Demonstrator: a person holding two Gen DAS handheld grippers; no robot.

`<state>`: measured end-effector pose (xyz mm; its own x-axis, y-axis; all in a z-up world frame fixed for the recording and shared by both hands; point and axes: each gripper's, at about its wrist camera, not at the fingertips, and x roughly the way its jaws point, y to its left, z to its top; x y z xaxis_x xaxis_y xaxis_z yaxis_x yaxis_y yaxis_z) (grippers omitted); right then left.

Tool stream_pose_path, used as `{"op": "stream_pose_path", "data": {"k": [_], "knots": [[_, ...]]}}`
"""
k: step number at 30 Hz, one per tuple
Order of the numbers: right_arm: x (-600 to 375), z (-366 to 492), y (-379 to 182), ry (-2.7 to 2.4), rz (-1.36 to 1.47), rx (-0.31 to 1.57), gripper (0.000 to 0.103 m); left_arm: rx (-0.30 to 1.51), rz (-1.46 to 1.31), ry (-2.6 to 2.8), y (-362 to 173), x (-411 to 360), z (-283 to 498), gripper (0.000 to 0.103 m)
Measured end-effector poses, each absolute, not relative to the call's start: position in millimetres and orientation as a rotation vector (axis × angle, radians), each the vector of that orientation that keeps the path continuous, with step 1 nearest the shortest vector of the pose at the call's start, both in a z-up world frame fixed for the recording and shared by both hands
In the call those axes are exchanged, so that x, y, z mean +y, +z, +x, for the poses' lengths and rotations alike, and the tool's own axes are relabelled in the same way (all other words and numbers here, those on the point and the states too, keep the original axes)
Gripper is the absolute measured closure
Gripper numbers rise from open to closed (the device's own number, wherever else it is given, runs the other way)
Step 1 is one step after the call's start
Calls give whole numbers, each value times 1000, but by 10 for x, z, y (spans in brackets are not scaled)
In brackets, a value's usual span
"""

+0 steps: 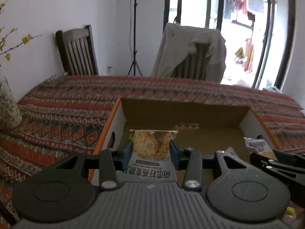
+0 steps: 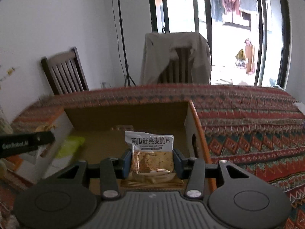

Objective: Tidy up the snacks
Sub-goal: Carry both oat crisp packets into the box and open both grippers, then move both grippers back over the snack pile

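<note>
My left gripper (image 1: 151,152) is shut on an oat-crisp snack packet (image 1: 152,148), held over the near left part of an open cardboard box (image 1: 183,112) with orange edges. My right gripper (image 2: 152,162) is shut on a second packet of the same kind (image 2: 152,148), its printed label upright, above the right part of the same box (image 2: 125,114). At the right edge of the left wrist view, the right gripper (image 1: 274,158) shows with its packet (image 1: 257,146). The left gripper's black body (image 2: 24,143) enters the right wrist view at far left. A yellow-green packet (image 2: 71,145) lies blurred beside the box.
The box stands on a table under a red patterned cloth (image 1: 57,118). Two dark wooden chairs (image 1: 78,53) stand behind it, one draped with a beige garment (image 1: 190,53). A tripod (image 1: 135,38) stands at the wall. A patterned vase (image 1: 7,105) with yellow-flowered twigs is at far left.
</note>
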<state>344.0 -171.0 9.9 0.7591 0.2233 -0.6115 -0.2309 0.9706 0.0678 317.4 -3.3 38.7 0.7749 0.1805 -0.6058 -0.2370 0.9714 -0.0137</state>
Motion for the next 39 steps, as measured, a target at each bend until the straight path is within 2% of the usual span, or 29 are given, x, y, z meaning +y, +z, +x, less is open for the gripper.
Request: {"op": "stream_pose_path", "data": {"k": [6,7,8,9,10,11,14,24,39], "knots": [[-1678,3462,-2,251,-44,693,55,677,-101,241,239,28,3194,55],[-1688,3444,1,249,-47,686,47,665,-102,236,237,44,3169,52],[-1709,3423,14,250,-38,676,40,654,-105,234,237,49,3160,41],[-1732,3402,28,254,-24,669,23,641,-114,235,252,64,3139,32],[-1758,3379,45,259,-13,659,13,621,-130,242,267,94,3099,12],[-1785,3349,63,267,-3,649,11,604,-145,251,281,117,3078,3],[-1856,3289,117,275,28,626,0,546,-186,244,366,178,2954,0],[-2145,2710,272,288,36,483,0,399,-221,215,492,340,2292,0],[-2644,1577,-62,296,3,391,0,429,-191,108,-82,312,1226,0]]}}
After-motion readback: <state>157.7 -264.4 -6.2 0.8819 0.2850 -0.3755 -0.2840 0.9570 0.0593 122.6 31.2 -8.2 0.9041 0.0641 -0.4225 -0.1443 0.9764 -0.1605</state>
